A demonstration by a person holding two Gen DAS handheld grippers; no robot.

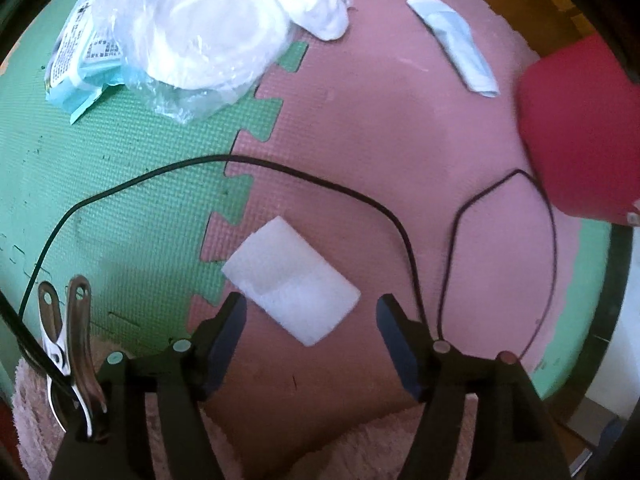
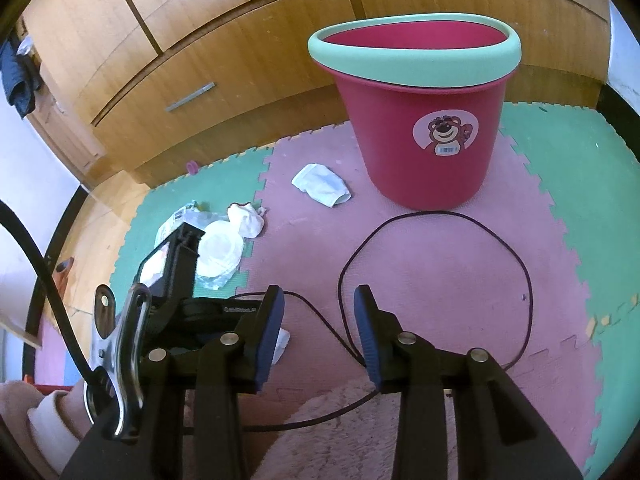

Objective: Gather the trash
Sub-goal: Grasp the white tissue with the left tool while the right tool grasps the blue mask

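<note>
My left gripper is open, its fingertips just short of a white foam block lying on the pink mat. Farther off lie a clear plastic bag with a white lid inside, a printed teal wrapper, a crumpled white tissue and a flat pale packet. My right gripper is open and empty, pointing at the red bin with a green rim. The right wrist view also shows the packet, the tissue, the bag and the left gripper body.
Black cables loop over the pink and green foam mat; one loop lies in front of the bin. Wooden cabinets stand behind the mat. A fluffy pink rug lies under both grippers.
</note>
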